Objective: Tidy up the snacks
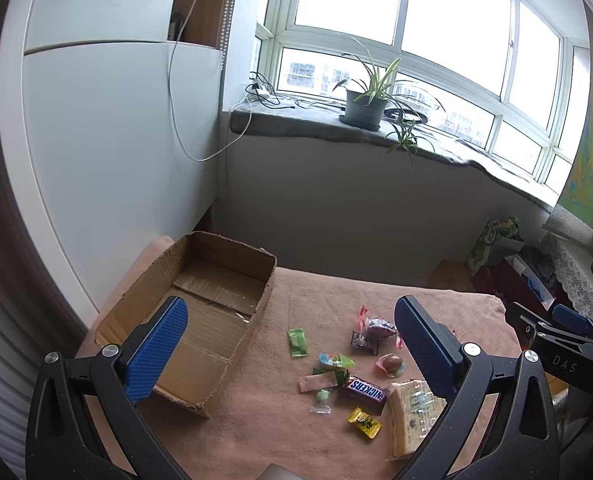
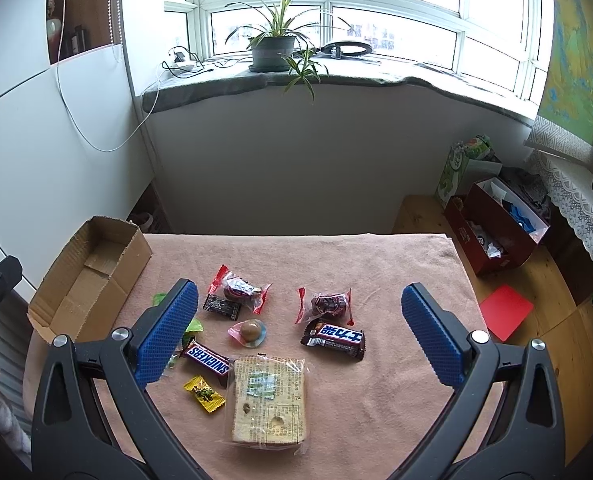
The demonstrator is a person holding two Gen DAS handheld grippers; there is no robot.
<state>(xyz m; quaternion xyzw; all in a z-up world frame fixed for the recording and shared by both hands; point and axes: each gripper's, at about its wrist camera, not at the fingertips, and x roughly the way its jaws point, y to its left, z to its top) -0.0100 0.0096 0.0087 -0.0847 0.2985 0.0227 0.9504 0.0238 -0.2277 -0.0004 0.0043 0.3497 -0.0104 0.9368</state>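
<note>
An empty cardboard box (image 1: 200, 312) stands at the table's left; it also shows in the right wrist view (image 2: 84, 276). Several wrapped snacks lie on the pink cloth: a Snickers bar (image 2: 208, 360) (image 1: 365, 391), a wrapped sandwich cake (image 2: 270, 398) (image 1: 412, 414), a yellow candy (image 2: 203, 393), a second chocolate bar (image 2: 333, 338), two red-ended dark pastries (image 2: 238, 290) (image 2: 326, 304), a green packet (image 1: 297, 343). My left gripper (image 1: 292, 344) is open and empty above the box edge and snacks. My right gripper (image 2: 296, 332) is open and empty above the snacks.
The pink cloth (image 2: 376, 264) covers the table. A windowsill with a potted plant (image 2: 272, 50) is behind. On the floor at right are a red box of items (image 2: 496, 236), a green bag (image 2: 460, 168) and a red card (image 2: 506, 312).
</note>
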